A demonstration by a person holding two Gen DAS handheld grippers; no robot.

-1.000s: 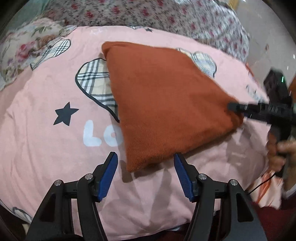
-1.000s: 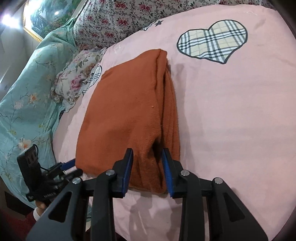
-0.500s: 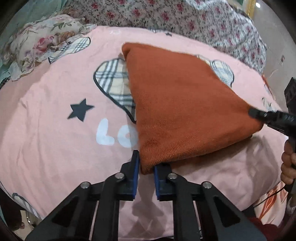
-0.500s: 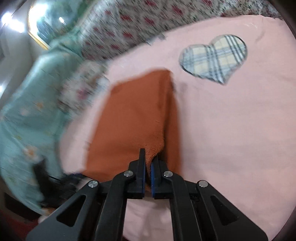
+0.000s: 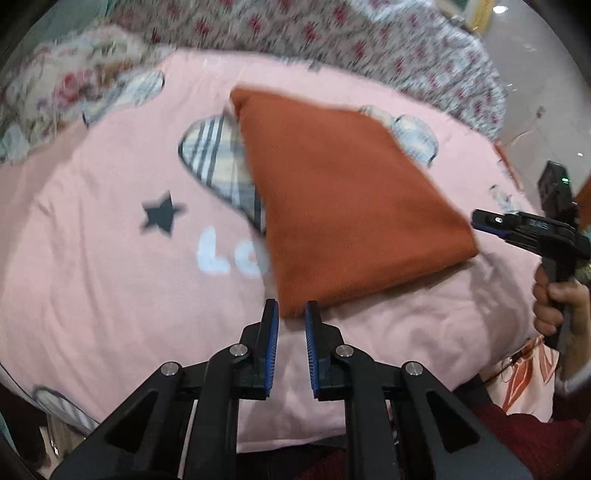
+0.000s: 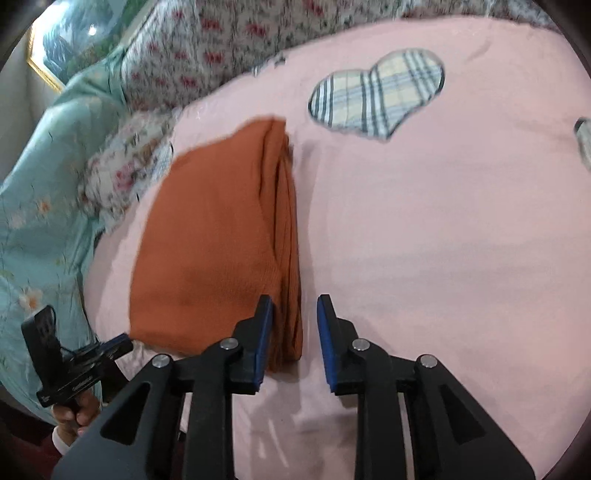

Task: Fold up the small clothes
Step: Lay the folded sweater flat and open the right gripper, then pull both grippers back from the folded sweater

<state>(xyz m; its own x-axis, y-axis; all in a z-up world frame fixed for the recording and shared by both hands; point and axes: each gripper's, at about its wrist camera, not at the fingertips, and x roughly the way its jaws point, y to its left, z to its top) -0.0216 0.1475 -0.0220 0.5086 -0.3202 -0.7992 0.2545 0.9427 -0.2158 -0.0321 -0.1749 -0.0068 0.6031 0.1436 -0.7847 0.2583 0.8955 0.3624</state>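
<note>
A folded rust-orange knit garment (image 5: 343,206) lies flat on the pink bedspread (image 5: 92,277). It also shows in the right wrist view (image 6: 218,243), with its stacked fold edges on the right side. My left gripper (image 5: 290,314) is open a little, its blue pads on either side of the garment's near corner without pinching it. My right gripper (image 6: 295,314) is open, with the garment's near right corner between its fingers. The right gripper also shows in the left wrist view (image 5: 484,221), and the left gripper in the right wrist view (image 6: 118,341).
A floral quilt (image 5: 332,33) and a floral pillow (image 5: 62,92) lie at the back of the bed. A teal floral cover (image 6: 40,192) lies along the left. The bedspread has plaid hearts (image 6: 380,92), a star (image 5: 160,214) and white letters.
Both grippers were clamped on the garment's near corners half a second ago. Both have now opened and let go, and the garment lies flat.
</note>
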